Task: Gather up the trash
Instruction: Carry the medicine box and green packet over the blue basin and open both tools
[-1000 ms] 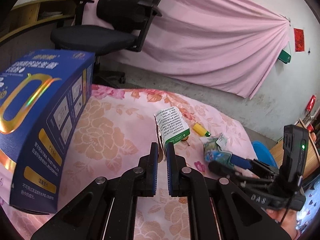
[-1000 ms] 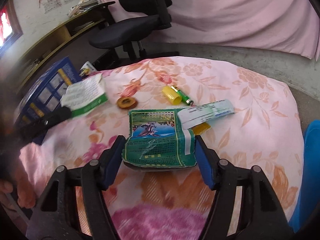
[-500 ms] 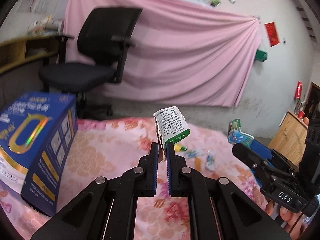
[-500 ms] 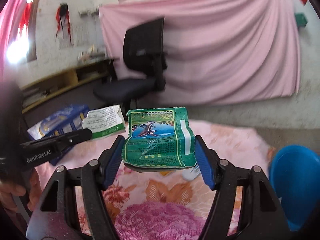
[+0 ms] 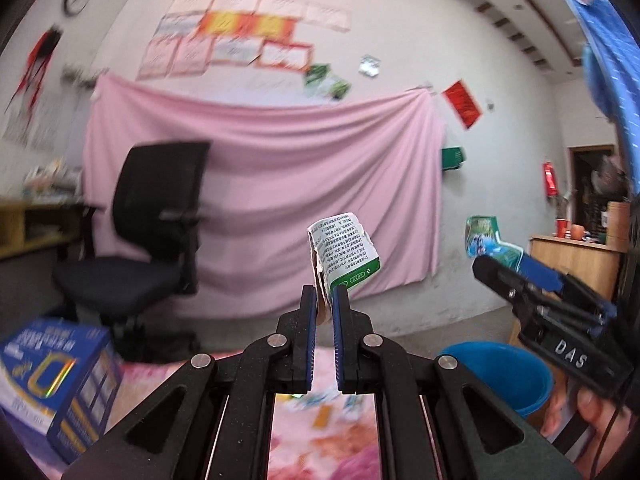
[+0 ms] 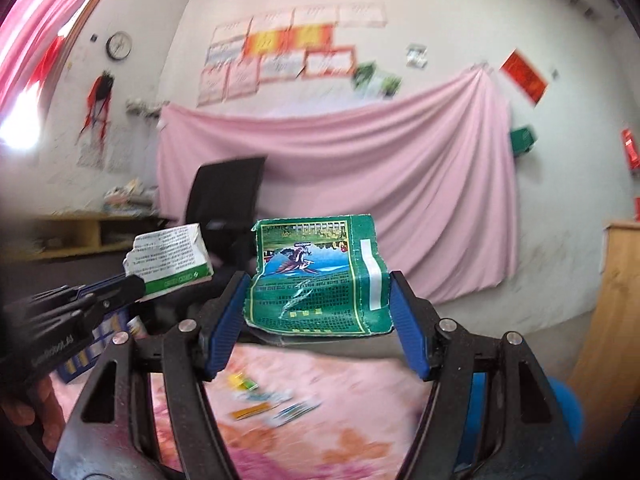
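Pink-draped wall (image 5: pixel 280 184) now ahead; left tool (image 5: pixel 324 300) pinches carton (image 5: pixel 344 252), right tool (image 6: pixel 318 304) clamps wrapper (image 6: pixel 316 276), raised higher

Pink sheet (image 5: pixel 280 184) hung across the wall, straight ahead of both tongs. Black office chair (image 5: pixel 148 220) left of the left tongs, in front of the sheet. Blue printed box (image 5: pixel 52 380) low and left of the left tongs, on the floral pink cloth (image 6: pixel 320 432) spread below both tongs. Wall clock (image 6: pixel 119 45) high and left. Blurred papers (image 5: pixel 240 36) above the sheet. Wooden cabinet (image 5: pixel 576 256) far right.
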{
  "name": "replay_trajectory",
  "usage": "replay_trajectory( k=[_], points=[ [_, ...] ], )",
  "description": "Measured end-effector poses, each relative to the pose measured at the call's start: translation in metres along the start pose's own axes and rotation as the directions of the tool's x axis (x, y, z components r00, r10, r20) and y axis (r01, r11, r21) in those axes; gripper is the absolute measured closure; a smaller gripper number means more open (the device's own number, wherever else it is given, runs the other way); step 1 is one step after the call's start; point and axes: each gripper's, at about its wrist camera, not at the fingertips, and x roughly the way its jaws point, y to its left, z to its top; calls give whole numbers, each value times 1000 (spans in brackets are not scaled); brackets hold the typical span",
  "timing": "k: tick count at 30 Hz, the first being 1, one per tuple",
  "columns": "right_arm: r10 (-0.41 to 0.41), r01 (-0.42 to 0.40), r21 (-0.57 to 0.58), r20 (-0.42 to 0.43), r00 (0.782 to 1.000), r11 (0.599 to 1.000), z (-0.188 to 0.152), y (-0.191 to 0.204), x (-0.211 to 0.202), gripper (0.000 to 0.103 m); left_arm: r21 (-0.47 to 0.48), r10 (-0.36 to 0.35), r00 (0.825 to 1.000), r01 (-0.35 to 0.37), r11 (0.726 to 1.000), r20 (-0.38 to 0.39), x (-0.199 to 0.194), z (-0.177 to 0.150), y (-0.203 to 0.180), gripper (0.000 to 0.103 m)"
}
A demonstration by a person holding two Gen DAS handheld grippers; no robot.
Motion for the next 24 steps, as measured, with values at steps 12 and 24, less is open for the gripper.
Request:
replay_trajectory(
  k=[12, 24],
  points=[
    [-283, 279, 90, 39, 958, 956, 10, -106, -35, 13, 66, -224, 974, 225, 972, -31, 57, 16, -121, 97],
    [-309, 385, 204, -325, 894, 900, -44, -191, -11, 13, -157, -362, 829, 326, 932, -425, 166, -10, -179, 97]
  ],
)
